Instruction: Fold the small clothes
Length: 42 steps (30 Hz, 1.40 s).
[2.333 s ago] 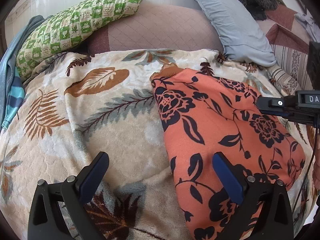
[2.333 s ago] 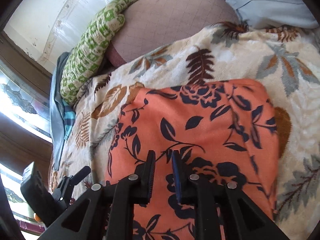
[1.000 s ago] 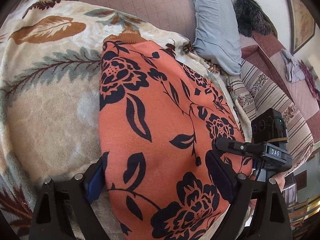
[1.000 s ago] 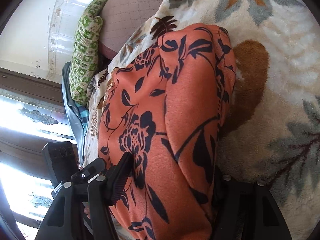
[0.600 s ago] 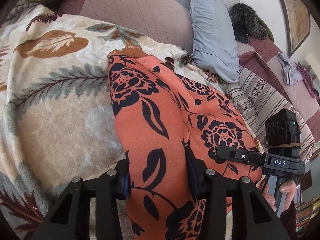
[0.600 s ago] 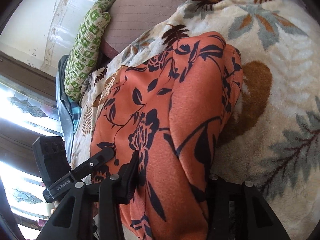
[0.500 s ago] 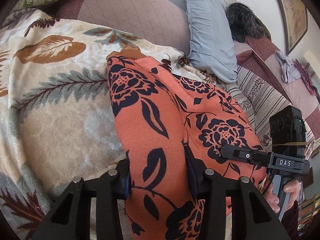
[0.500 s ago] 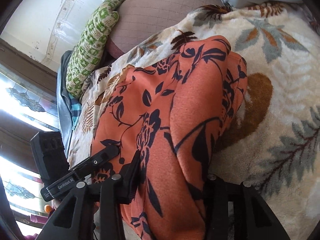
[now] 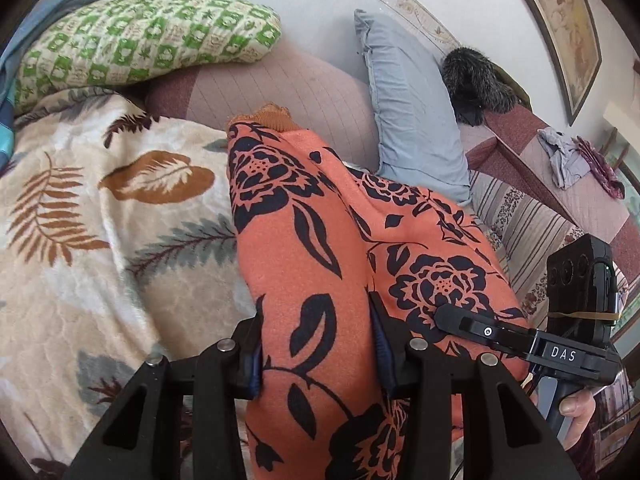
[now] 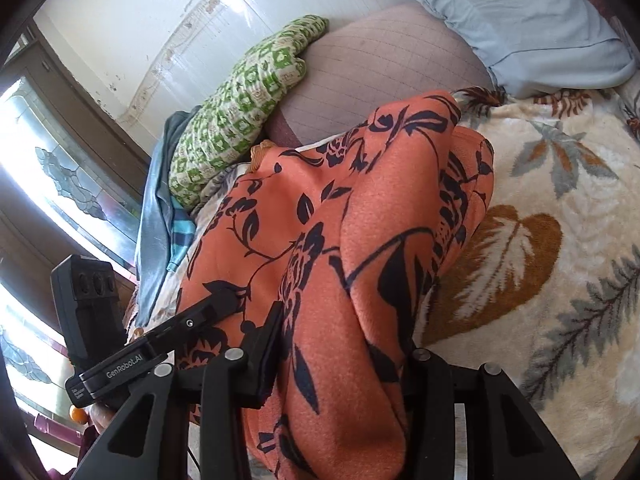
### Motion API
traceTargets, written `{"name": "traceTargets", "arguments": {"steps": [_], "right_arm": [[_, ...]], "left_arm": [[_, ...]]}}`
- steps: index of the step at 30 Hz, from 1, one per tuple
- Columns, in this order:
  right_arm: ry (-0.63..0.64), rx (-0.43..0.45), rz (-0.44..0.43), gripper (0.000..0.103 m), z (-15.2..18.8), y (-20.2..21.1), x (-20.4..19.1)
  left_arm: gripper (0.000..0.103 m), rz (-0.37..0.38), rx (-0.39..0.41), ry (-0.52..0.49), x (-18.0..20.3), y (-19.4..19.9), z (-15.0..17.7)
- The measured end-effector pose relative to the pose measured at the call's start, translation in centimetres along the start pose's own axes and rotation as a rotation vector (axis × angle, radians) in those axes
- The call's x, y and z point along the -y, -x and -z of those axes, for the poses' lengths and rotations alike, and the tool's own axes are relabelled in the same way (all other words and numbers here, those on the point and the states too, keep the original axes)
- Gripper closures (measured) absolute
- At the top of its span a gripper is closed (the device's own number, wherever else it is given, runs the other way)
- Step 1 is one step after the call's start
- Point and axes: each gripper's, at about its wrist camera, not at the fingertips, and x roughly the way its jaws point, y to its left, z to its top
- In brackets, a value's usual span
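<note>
Left wrist view: the left claw point(image 9: 318, 354) pinches a fold of the orange floral garment point(image 9: 304, 240) at lower centre, above the leaf-print blanket point(image 9: 80, 240). Right wrist view: the right claw point(image 10: 344, 354) pinches the same garment point(image 10: 360, 220) at lower centre.

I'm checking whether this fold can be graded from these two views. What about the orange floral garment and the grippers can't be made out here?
- Orange floral garment, left wrist view: its near hem runs off the bottom edge, behind the left gripper.
- Right wrist view: the right gripper has its right pad buried under bunched cloth.
- Garment type: sleeves or legs are folded inside; only a ribbed cuff shows.
- Leaf blanket: cloth hides what lies beneath.
</note>
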Motion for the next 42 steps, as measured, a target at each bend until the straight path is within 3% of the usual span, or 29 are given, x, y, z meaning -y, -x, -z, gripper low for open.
{"name": "traceTargets", "arguments": {"steps": [7,10,14,15,18,20,23,27,30,31,32,33,34,36,38,42], "right_arm": [[-0.002,-0.053,-0.067,0.06,1.8,-3.5,-3.7],[0.014,-0.056,-0.045,0.06,2.8,-5.2,-4.4],[-0.026,-0.136,0.01,0.06,4.2,-8.6,-2.9],[-0.034,-0.155,0.028,0.058,4.6,-9.2,-2.2],[-0.093,-0.165,0.013,0.042,4.6,-9.1,-0.9],[-0.079,-0.15,0.051,0.037,4.5,-8.4,-1.0],[-0.054,-0.12,0.105,0.037,4.6,-6.7,-1.7],[0.097,0.039,0.259,0.037,4.3,-2.5,-4.2],[0.178,0.131,0.225,0.037,4.5,-0.1,-6.3],[0.195,0.142,0.21,0.043,4.9,0.4,-6.9],[0.213,0.134,0.201,0.049,5.4,0.5,-7.5],[0.228,0.106,0.189,0.064,6.0,0.2,-7.9],[0.233,0.067,0.18,0.067,6.4,-0.6,-8.2],[0.221,-0.034,0.19,0.068,7.7,-2.5,-7.8],[0.193,-0.196,0.226,0.068,9.3,-5.2,-6.4],[0.186,-0.198,0.214,0.069,9.1,-4.8,-6.1]], "left_arm": [[0.058,-0.088,0.005,0.028,-3.7,3.2,1.1],[0.058,-0.156,-0.003,0.009,-4.5,2.6,1.8],[0.054,-0.287,-0.128,0.012,-6.5,-0.2,3.1],[0.045,-0.301,-0.134,0.039,-7.2,-0.2,3.2],[0.042,-0.287,-0.132,0.082,-7.9,0.6,3.2],[0.034,-0.34,-0.114,0.059,-7.5,1.3,3.3],[0.033,-0.392,-0.099,0.011,-6.5,2.4,3.5],[0.033,-0.47,-0.037,-0.057,-4.9,4.8,3.7],[0.032,-0.554,-0.02,-0.082,-4.6,5.9,4.5],[0.032,-0.585,-0.033,-0.091,-4.7,5.9,4.9],[0.032,-0.623,-0.05,-0.099,-4.8,5.7,5.4],[0.032,-0.652,-0.058,-0.106,-5.1,5.5,5.9],[0.032,-0.676,-0.067,-0.115,-5.3,5.4,6.5],[0.029,-0.724,-0.095,-0.151,-5.7,4.9,7.5],[0.024,-0.753,-0.102,-0.175,-5.9,4.6,8.2],[0.024,-0.725,-0.099,-0.14,-6.2,5.1,7.8]]}}
